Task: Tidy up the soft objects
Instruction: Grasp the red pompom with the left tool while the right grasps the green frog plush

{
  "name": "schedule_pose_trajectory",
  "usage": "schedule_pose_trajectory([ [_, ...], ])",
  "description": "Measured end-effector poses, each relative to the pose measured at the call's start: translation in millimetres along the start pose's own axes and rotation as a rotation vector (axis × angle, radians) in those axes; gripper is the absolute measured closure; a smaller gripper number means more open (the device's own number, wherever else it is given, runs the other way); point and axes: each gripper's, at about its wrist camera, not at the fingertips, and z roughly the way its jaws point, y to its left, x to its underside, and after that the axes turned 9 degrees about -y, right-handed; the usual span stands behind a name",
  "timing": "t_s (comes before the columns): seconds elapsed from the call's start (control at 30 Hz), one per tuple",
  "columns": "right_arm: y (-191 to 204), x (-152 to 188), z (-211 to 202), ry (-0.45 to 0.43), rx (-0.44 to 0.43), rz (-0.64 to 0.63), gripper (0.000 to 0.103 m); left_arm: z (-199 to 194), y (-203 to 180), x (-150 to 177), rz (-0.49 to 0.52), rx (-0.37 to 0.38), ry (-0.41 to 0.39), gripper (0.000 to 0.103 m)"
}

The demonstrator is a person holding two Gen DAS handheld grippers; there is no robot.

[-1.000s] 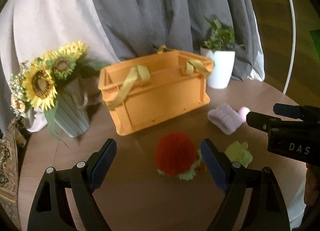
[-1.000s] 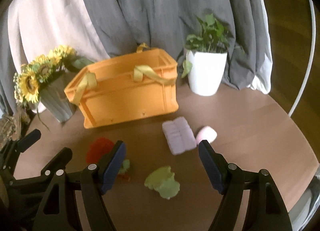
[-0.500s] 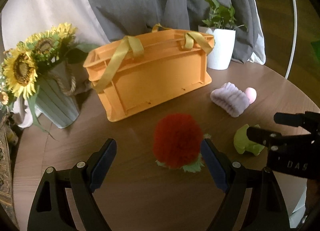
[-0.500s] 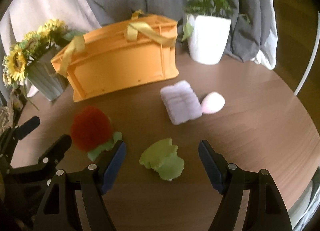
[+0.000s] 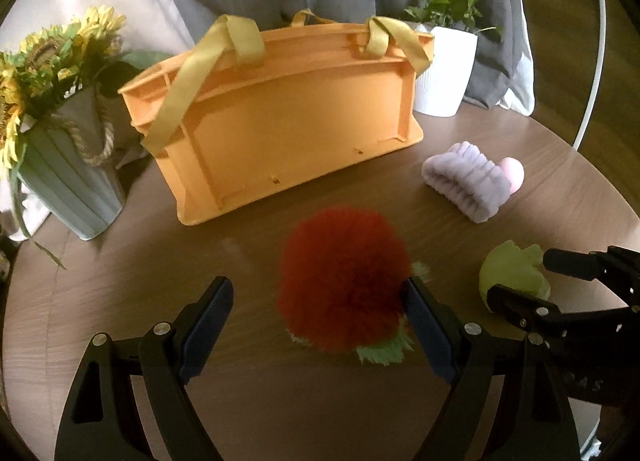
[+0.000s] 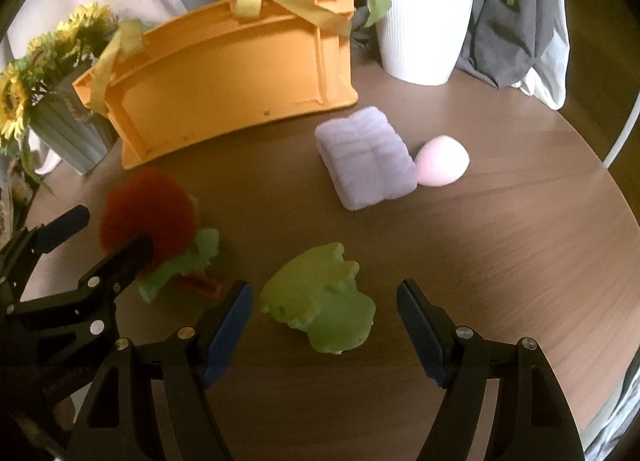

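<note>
I have both claws spread: the left claw [image 5: 318,311] brackets the red pompom [image 5: 342,279], the right claw [image 6: 325,315] brackets the green plush [image 6: 320,301], both lying on the bench [image 6: 500,261] in front of the orange crate [image 6: 224,73]. My worry is that fluff compresses, so a shallow pinch may slip; the claws sit near each other and could collide.

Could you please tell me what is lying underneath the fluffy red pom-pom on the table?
Fuzzy green leaves stick out from under the red pom-pom, with a small orange piece beside them. Whatever lies directly beneath the pom-pom is covered.
</note>
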Motion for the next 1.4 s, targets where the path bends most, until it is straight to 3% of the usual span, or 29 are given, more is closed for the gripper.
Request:
schedule_pose_trajectory([
  [0.3, 1, 5, 7, 0.002, -0.003, -0.040, 0.031, 20, -6, 5, 0.002, 0.033, 0.024, 0.020],
  [0.47, 2, 8, 9, -0.005, -0.021, -0.048, 0.039, 27, -9, 8, -0.017, 0.074, 0.045, 0.039],
  [0.53, 2, 10, 9, -0.008, -0.021, -0.057, 0.039, 29, -10, 9, -0.029, 0.086, 0.052, 0.053],
  [0.7, 1, 11, 9, -0.010, -0.032, -0.056, 0.039, 26, -12, 11, -0.031, 0.089, 0.046, 0.067],
  [1.07, -1, 7, 0, -0.035, -0.070, -0.061, 0.040, 2, -11, 7, -0.058, 0.042, 0.007, 0.070],
  [1.4, -2, -11, -28, -0.110, -0.123, -0.080, 0.040, -35, -10, -3, -0.116, 0.000, -0.064, 0.070],
])
